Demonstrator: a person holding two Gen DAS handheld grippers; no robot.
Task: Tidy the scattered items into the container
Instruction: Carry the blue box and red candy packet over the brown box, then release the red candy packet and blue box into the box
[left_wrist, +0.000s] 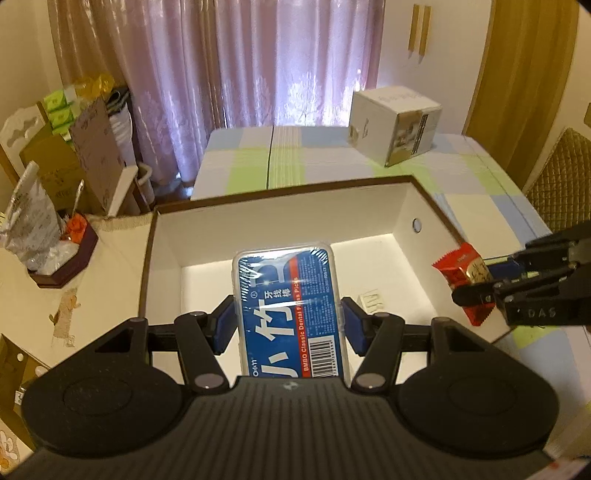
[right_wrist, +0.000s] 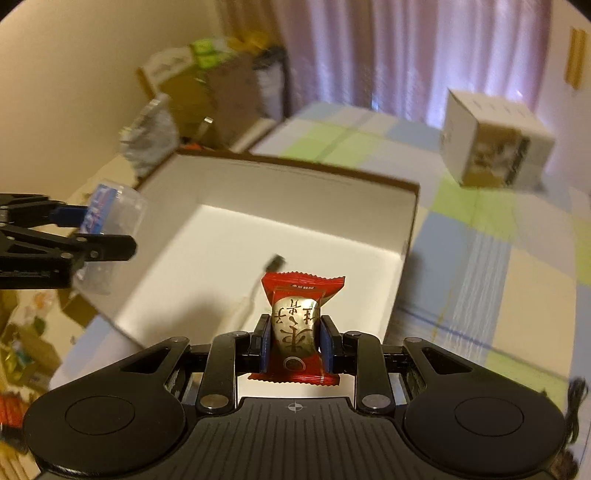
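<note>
A: How far along did the tidying look?

B: Midway, I'd judge. The left tool (left_wrist: 288, 319) was clamped on a floss pick box (left_wrist: 290, 314), one blue pad on each long side, holding it over the open container (left_wrist: 162, 236). The right tool (right_wrist: 293, 341) was pinched shut on a red candy packet (right_wrist: 299, 325), at the container's near rim. Neither item had been let go yet.

A: Anything inside already?

B: One small white cable (right_wrist: 255, 291) with a dark plug lay on the container's floor. So one thing was in, two were carried and not yet dropped.

A: And the count?

B: One container, one floss box, one candy, one cable, two tools. A single white carton (left_wrist: 395, 125) stood farther back on the checked table (left_wrist: 314, 162), well apart. I couldn't tell whether it counted as clutter. No other loose items showed near the container.
</note>
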